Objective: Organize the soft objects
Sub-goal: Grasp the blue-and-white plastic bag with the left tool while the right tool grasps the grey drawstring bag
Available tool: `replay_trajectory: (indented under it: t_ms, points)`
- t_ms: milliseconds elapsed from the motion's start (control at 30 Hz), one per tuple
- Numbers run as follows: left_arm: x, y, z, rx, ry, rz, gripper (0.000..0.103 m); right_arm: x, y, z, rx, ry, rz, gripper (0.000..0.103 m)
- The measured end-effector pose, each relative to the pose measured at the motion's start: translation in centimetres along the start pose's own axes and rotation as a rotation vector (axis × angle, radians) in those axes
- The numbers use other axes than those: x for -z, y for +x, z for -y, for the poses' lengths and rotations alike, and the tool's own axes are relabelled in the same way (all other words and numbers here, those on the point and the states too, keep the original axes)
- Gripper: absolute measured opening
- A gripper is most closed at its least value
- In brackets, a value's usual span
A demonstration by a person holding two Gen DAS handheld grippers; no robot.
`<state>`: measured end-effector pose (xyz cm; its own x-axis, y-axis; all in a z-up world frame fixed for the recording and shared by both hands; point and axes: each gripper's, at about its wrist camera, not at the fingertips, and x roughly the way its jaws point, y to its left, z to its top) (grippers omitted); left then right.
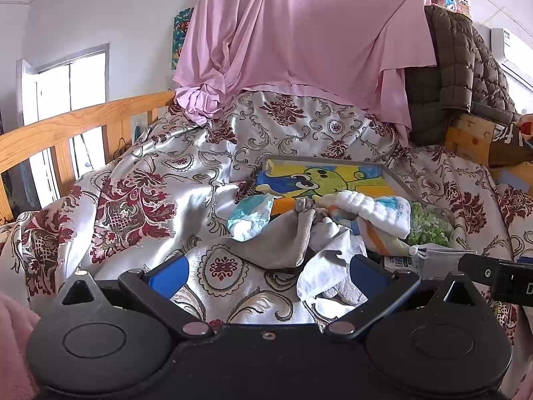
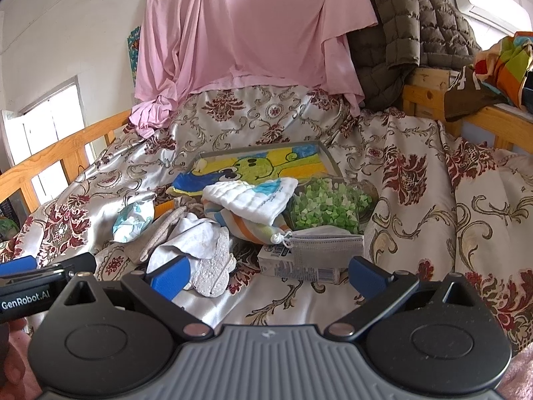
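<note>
Both grippers hover wide open over a heap of soft stuff on the patterned bedspread, nothing held.

Left gripper: blue fingers spread wide, empty, just short of the grey cloth and white sock at the heap's near edge. Right gripper: also fully apart, empty, w/ the grey face mask and the small carton under it lying btwn its tips. Landmark is the tray w/ cartoon towel: white folded washcloth sits just in front of it, on a striped cloth; green-speckled bag at its front-right; crumpled blue-white wrapper at its front-left. Pink sheet hangs behind the tray.
</note>
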<state>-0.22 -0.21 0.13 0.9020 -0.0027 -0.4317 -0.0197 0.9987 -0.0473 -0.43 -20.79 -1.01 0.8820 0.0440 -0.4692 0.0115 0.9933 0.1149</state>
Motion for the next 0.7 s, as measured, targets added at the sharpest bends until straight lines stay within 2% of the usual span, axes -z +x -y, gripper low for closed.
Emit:
replay_trajectory:
  t_ms: [333,567,700]
  points:
    - [-0.4,1.1,-0.8,0.045,-0.032,-0.08,0.102,-0.9,0.7,-0.3,-0.017,-0.034,-0.026,0.103]
    - [-2.1,3.5,-2.6,0.093,-0.083,-0.199,0.102,-2.6,3.6,-0.3,-0.059,-0.125,-0.067,0.103]
    - [-3.8,5.8,-3.6,0.116,-0.049,-0.269,0.102,-2.9,5.4,-1.4,-0.123,-0.212,-0.072,0.103]
